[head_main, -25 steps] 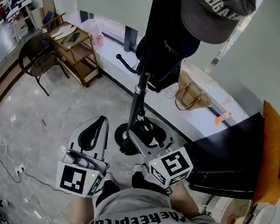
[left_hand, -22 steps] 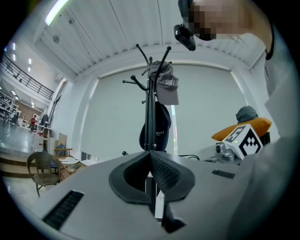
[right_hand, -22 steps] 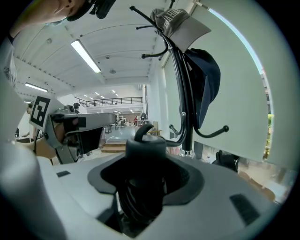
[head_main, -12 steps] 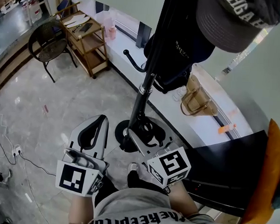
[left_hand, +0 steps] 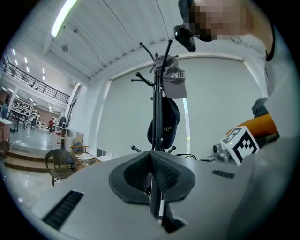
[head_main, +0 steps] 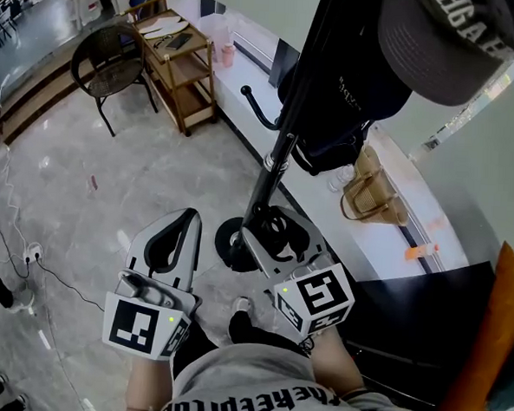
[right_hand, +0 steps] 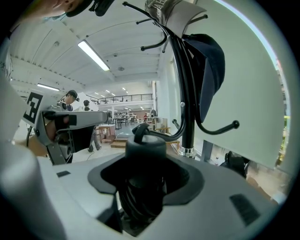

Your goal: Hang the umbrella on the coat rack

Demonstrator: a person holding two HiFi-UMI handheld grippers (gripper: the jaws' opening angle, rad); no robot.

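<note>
A black coat rack (head_main: 283, 150) stands before me, its round base (head_main: 229, 245) on the marble floor. A grey cap (head_main: 448, 36) and a dark cap (head_main: 351, 89) hang from its upper arms, and a lower hook (head_main: 254, 110) is bare. My right gripper (head_main: 268, 241) is shut on a folded black umbrella (head_main: 283, 231), held close to the pole just above the base. In the right gripper view the umbrella (right_hand: 143, 180) fills the jaws, its strap loop (right_hand: 140, 131) on top. My left gripper (head_main: 183, 225) is shut on nothing, its pads (left_hand: 161, 172) touching.
A wicker chair (head_main: 108, 59) and a wooden trolley (head_main: 181, 61) stand at the far left. A woven bag (head_main: 370, 195) sits on the white ledge behind the rack. A black tabletop (head_main: 412, 297) and an orange object (head_main: 502, 337) are at the right. Cables (head_main: 28, 260) lie on the floor.
The head view has swung, so the rack, chair and trolley sit further right and nearer. The right gripper with the umbrella has edged up toward the pole. The left gripper has held still.
</note>
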